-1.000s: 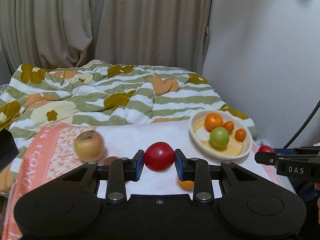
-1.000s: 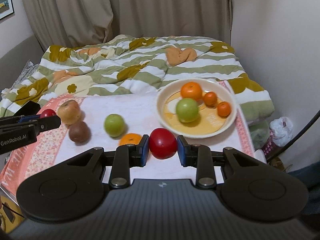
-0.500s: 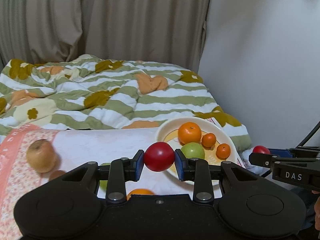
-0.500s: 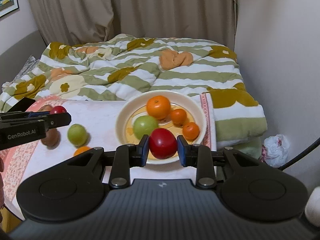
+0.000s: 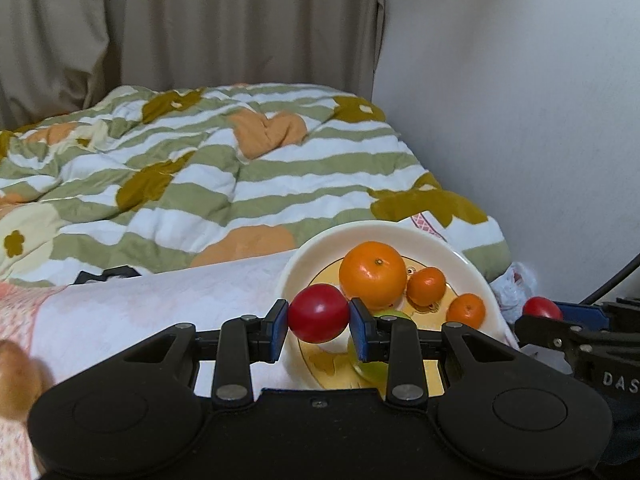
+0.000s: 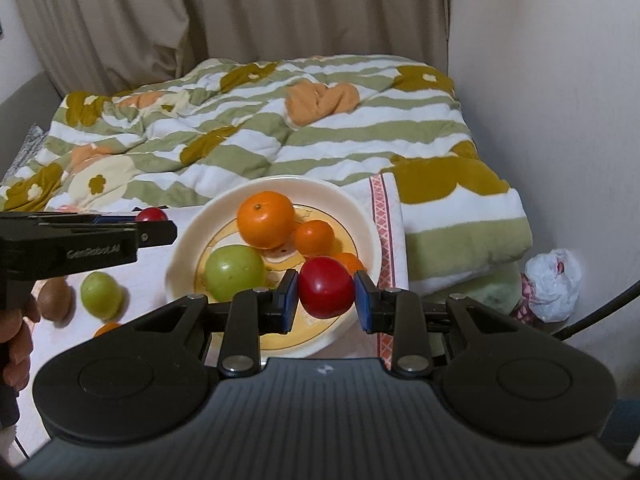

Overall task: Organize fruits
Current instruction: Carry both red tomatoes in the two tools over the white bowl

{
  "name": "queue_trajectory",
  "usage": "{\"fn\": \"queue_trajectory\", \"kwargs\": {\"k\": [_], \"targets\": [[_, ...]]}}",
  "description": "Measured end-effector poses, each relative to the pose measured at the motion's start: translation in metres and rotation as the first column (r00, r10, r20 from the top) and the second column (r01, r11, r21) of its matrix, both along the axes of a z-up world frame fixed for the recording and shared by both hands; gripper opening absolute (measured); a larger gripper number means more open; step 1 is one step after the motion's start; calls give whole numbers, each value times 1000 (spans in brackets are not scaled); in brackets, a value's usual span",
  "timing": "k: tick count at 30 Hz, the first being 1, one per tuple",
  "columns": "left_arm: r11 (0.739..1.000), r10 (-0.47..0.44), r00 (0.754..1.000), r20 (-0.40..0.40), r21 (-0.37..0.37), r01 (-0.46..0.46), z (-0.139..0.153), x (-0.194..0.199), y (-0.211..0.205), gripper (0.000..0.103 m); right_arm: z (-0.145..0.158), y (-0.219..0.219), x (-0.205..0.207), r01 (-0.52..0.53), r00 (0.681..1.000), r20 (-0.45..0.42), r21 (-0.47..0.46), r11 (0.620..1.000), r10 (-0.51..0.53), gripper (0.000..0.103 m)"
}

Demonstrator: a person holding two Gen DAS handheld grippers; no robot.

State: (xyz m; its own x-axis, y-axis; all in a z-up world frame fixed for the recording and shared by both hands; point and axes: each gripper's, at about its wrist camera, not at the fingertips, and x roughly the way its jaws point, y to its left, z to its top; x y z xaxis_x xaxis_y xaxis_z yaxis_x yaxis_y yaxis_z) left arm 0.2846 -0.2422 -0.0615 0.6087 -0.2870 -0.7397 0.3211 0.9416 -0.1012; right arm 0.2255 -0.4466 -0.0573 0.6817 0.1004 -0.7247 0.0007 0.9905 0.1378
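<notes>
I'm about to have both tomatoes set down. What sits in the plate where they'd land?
The plate is crowded: a big orange, a green apple and two small oranges. Bare patches remain near its front.

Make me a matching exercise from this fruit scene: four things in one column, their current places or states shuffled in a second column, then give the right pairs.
Things:
1. large orange
2. left tool
3. green fruit beside the brown fruit
4. right tool

Places or states:
A. lying on the white cloth, outside the plate
B. shut on a red fruit above the plate's near right part
C. resting in the plate
D. shut on a red fruit over the plate's left rim

Pairs: 1-C, 2-D, 3-A, 4-B
</notes>
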Motion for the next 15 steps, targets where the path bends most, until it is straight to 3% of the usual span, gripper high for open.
{"fn": "queue_trajectory", "kwargs": {"k": [12, 13, 15], "targets": [[998, -51, 998, -36, 32, 52, -22, 29, -16, 37, -17, -8, 13, 56, 998, -41, 10, 998, -55, 45], [998, -52, 998, -33, 30, 53, -21, 30, -17, 42, -17, -9, 12, 60, 997, -41, 10, 998, -59, 45], [998, -49, 999, -19, 30, 50, -17, 28, -16, 62, -16, -11, 10, 65, 997, -40, 11, 998, -65, 45]]}}
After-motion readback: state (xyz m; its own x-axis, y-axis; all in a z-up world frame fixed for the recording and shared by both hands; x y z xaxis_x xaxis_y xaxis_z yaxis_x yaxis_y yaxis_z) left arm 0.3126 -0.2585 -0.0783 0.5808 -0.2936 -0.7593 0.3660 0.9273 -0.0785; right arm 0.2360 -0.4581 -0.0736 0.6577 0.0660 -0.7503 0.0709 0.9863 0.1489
